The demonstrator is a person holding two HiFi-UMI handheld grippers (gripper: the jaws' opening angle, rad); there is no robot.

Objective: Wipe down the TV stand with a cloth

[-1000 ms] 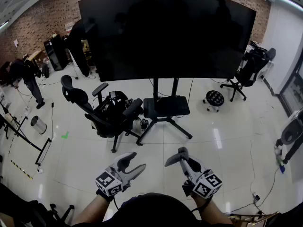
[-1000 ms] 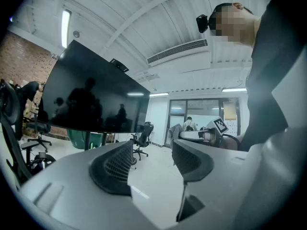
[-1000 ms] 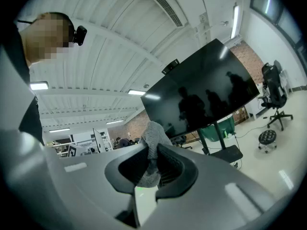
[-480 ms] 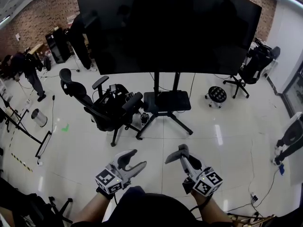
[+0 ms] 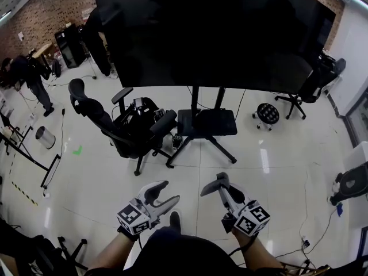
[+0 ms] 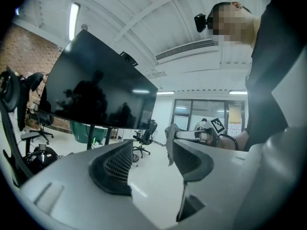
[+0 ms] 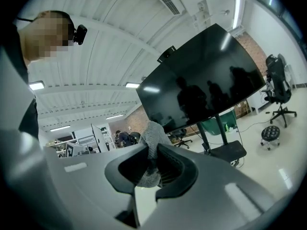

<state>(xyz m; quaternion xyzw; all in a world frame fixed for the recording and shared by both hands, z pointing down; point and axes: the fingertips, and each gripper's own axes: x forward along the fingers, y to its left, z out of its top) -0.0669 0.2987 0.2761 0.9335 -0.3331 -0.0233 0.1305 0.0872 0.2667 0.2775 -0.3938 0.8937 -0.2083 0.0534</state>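
Presently your right gripper (image 7: 152, 163) was clenched on the grey cloth (image 7: 152, 134), and your left gripper (image 6: 153, 159) was released and empty. The TV stand (image 5: 206, 121) stood well apart; you needed to approach, then press the cloth flat on its shelf.

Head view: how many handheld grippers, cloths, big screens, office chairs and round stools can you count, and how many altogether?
grippers: 2, the left gripper and the right gripper
cloth: 1, pinched in the right gripper
big screen: 1
office chairs: 2 clearly seen
round stool: 1
total: 7
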